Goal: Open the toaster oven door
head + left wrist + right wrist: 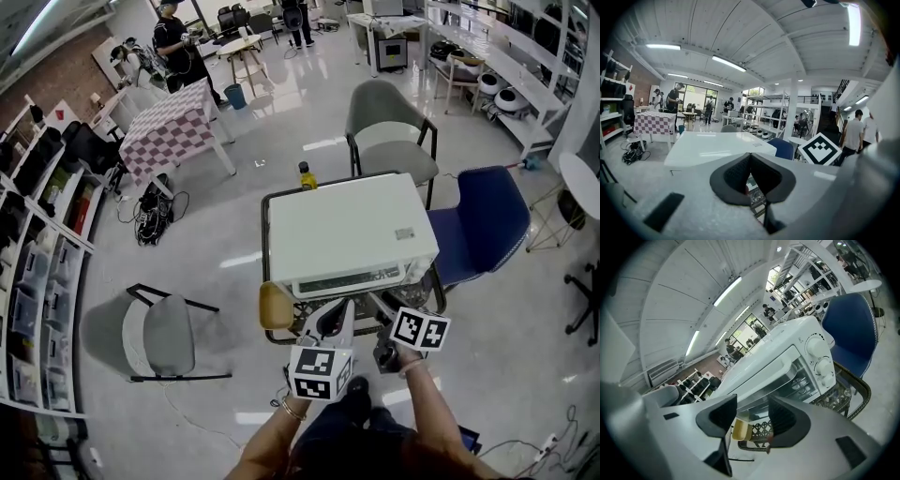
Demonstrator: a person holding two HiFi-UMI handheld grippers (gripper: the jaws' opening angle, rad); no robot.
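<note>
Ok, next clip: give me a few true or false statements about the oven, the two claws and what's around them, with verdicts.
1. The toaster oven has its door closed. True.
2. The right claw is clamped on the door handle. False: its jaws stand apart with nothing between them, short of the oven.
3. In the head view a blue chair stands to the right of the oven. True.
4. The left claw is wide open. False: its jaws meet at the tips and hold nothing.
5. The oven's knobs sit at the left end of its front. False: in the right gripper view they are at the right end.
</note>
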